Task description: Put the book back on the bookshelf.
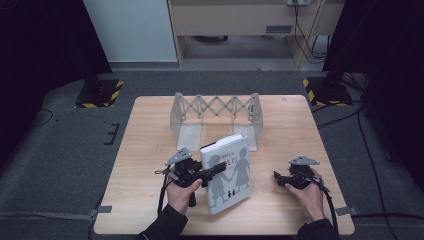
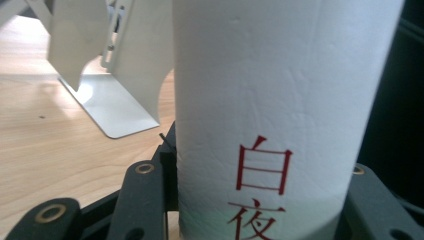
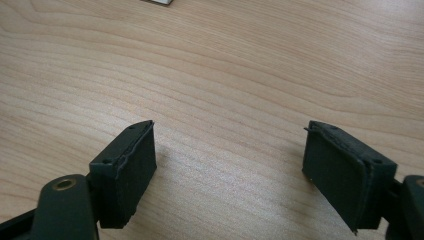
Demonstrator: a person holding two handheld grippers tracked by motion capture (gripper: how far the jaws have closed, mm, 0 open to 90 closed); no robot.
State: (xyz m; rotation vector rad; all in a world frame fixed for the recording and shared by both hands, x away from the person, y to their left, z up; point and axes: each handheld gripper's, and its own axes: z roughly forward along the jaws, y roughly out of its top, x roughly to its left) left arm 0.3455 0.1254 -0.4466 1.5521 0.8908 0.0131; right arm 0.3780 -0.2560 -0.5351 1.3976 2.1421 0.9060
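A white book [image 1: 230, 175] with grey silhouettes of two children on its cover sits at the middle of the wooden table [image 1: 145, 150]. My left gripper [image 1: 216, 170] is shut on its spine side. In the left gripper view the white spine [image 2: 270, 90] with red characters stands between the two black jaws of the left gripper [image 2: 260, 200]. I cannot tell whether the book's lower edge rests on the table. My right gripper [image 1: 276, 176] is to the right of the book and apart from it. It is open over bare wood, with nothing between the jaws of the right gripper [image 3: 230, 165].
A white expanding book rack [image 1: 216, 112] with a scissor lattice stands behind the book at the table's far middle, its end plates [image 2: 115, 65] close ahead of the left gripper. Black stands with yellow striped bases [image 1: 97, 92] sit on the floor beyond both far corners.
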